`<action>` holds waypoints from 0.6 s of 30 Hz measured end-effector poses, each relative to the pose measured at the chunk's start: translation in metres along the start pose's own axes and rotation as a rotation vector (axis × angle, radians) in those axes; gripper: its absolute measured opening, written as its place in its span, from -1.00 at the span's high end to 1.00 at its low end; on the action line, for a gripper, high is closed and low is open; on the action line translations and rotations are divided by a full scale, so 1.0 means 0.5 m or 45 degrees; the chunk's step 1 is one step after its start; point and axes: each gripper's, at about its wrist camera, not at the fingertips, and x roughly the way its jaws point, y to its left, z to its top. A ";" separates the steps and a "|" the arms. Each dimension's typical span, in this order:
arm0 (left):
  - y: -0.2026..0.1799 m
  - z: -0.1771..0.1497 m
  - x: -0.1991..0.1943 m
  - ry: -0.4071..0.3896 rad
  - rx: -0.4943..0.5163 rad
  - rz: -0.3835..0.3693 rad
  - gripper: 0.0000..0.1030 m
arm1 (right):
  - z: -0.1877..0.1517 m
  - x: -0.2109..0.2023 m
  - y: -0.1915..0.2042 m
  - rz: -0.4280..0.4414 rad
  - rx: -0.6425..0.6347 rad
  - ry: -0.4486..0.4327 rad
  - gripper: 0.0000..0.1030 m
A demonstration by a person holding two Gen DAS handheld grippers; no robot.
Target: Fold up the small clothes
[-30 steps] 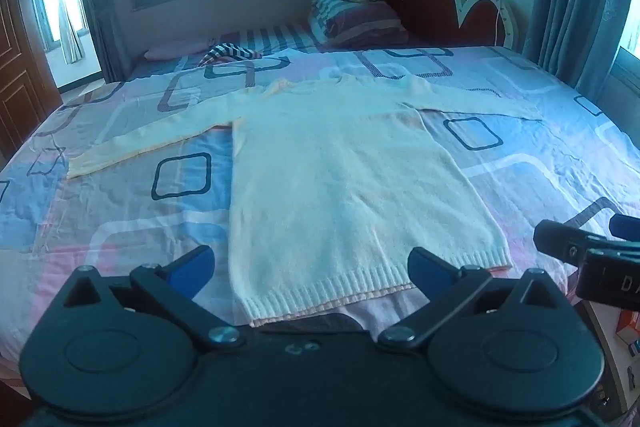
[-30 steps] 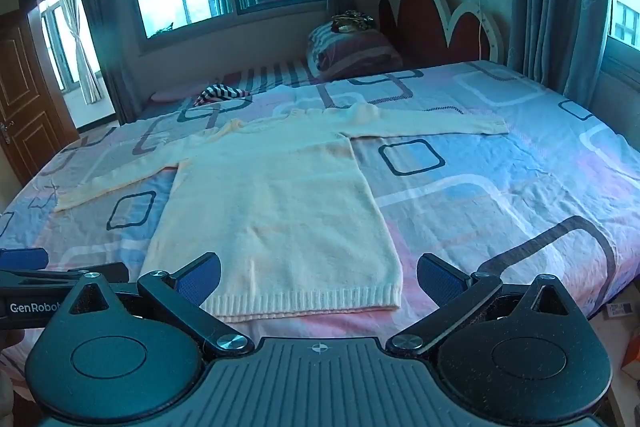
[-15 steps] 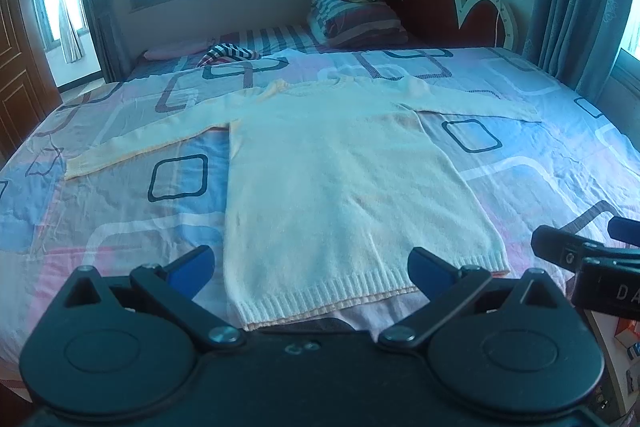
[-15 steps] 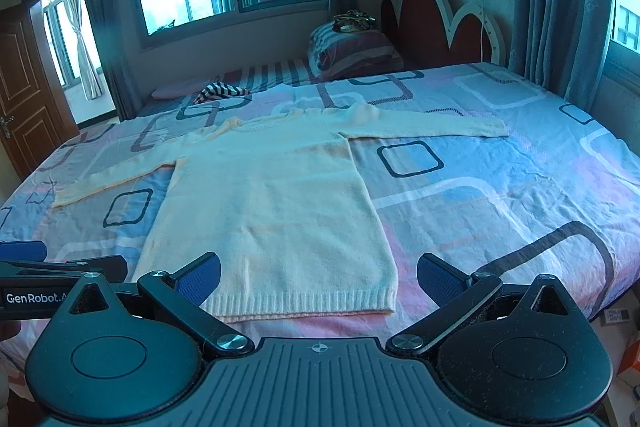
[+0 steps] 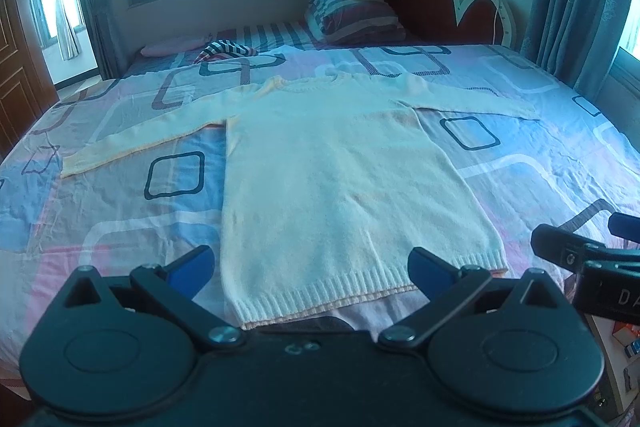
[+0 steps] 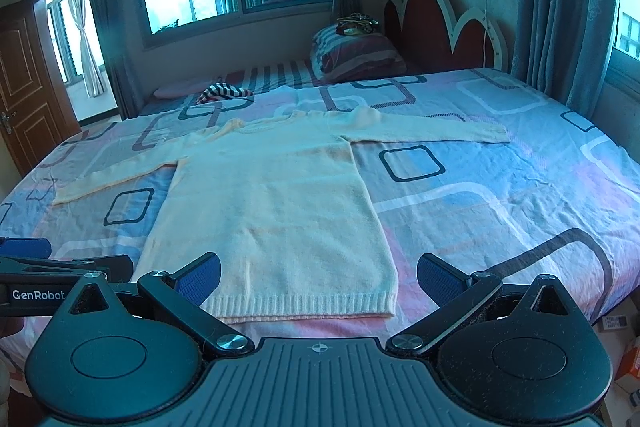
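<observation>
A cream knitted sweater (image 5: 340, 179) lies flat on the bed, both sleeves spread out, ribbed hem toward me. It also shows in the right wrist view (image 6: 272, 211). My left gripper (image 5: 310, 267) is open and empty, held just before the hem near the bed's front edge. My right gripper (image 6: 318, 277) is open and empty, level with the hem's right corner. The right gripper shows at the right edge of the left wrist view (image 5: 588, 259), the left gripper at the left edge of the right wrist view (image 6: 60, 267).
The bed (image 5: 112, 211) has a pink and blue sheet with square outlines. A striped cloth (image 5: 226, 51) and striped pillows (image 5: 354, 15) lie at the far side by a red headboard (image 5: 440, 3). Curtains hang at the right, a door stands at the left.
Both grippers have drifted slightly; the sweater looks a little nearer and shifted left in the views. Jaws stay open and the sweater has not been touched.
</observation>
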 end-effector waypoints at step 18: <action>0.005 -0.007 -0.001 -0.004 0.001 0.007 -0.98 | -0.004 0.003 0.008 0.002 0.003 0.009 -1.00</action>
